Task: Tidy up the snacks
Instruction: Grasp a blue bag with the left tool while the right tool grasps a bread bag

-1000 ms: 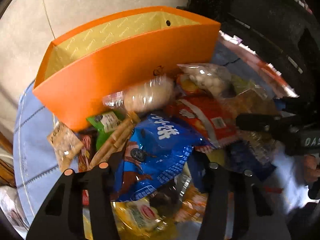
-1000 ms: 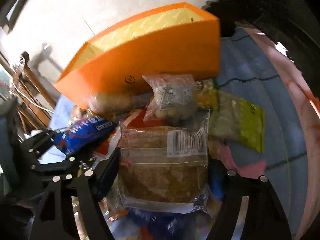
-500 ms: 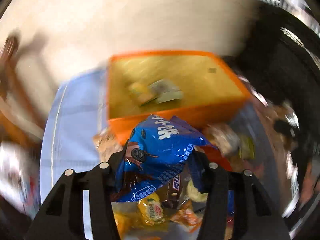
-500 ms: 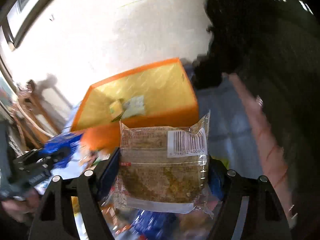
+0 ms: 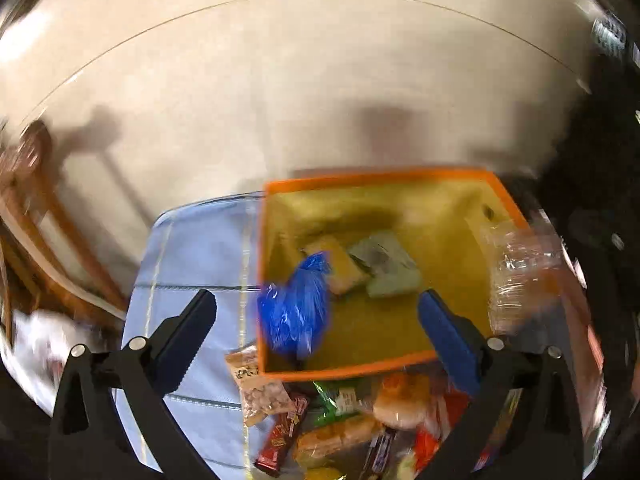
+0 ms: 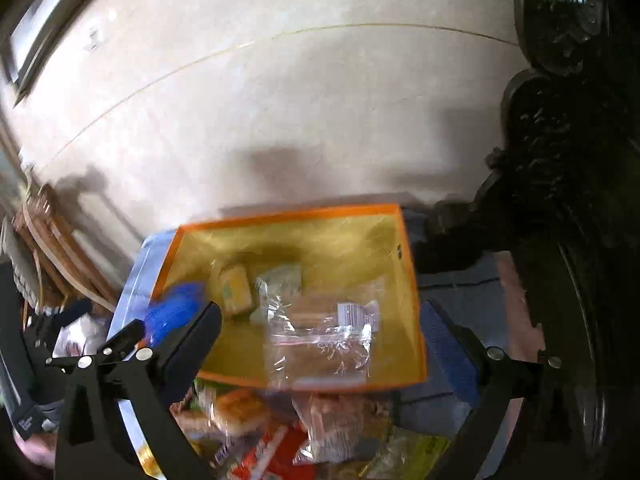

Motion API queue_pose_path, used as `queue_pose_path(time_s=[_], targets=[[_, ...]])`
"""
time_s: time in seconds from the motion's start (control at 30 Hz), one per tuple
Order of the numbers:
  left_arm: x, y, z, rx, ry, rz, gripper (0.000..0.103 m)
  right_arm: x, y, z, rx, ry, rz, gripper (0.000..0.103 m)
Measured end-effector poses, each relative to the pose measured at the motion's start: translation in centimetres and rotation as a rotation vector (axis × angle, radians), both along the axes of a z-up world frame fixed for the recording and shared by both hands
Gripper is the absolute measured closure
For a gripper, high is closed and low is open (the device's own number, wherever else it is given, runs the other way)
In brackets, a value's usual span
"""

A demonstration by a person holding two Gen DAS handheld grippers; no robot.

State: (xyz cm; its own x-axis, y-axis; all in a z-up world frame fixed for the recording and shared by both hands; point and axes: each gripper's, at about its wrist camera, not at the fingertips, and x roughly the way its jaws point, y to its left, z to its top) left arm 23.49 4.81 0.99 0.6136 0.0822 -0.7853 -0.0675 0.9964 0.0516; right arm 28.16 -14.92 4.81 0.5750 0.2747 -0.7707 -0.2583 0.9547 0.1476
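Orange on the outside and yellow inside, the open box (image 5: 384, 370) stands on the tabletop (image 5: 196, 264), which has a light blue cloth, and it is the place where the snacks are collected. Two flat packets (image 5: 360, 268) lie already on its bottom. The left tool (image 5: 316, 332) is opening, its jaws wide apart with nothing pressed between them; a blue packet (image 5: 296, 312) is blurred in the air over the left wall of the box, free of the pads, and seems to be falling in. The right tool (image 6: 324, 344) is opening too, and a clear packet with a barcode label (image 6: 324, 340) is loose between its jaws, above the inside of the box, not clamped. So I judge that four snacks are in the box or nearly in it. Much is left: a pile of snacks (image 5: 340, 428) lies on the tabletop just in front of the box, with a bag of nuts, a red bar, a green packet and round buns in wrap. The blue packet is close to the wall, so it may catch on the edge.
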Motion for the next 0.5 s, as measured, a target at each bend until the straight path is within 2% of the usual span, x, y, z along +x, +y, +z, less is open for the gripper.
queue_pose_path(time_s=[0.03, 0.13, 0.23, 0.37, 0.5], targets=[[-0.5, -0.4, -0.5, 0.005, 0.002, -0.019, 0.004, -0.6, 0.0, -0.5, -0.011, 0.006, 0.007, 0.004], [-3.0, -2.1, -2.6, -0.057, 0.032, -0.118, 0.004, -3.1, -0.4, -3.2, -0.018, 0.045, 0.02, 0.004], [-4.5, -4.1, -4.9, -0.066, 0.055, -0.189, 0.004, -4.6, -0.6, -6.8, -0.049, 0.11, 0.021, 0.004], [-4.3, -6.6, -9.3, -0.005, 0.099, -0.279, 0.004, -4.5, -0.6, -11.6, -0.06, 0.194, 0.024, 0.004], [-3.1, -7.3, -12.9, 0.051, 0.158, -0.28, 0.004, -3.5, -0.4, -14.7, -0.062, 0.257, -0.001, 0.004]])
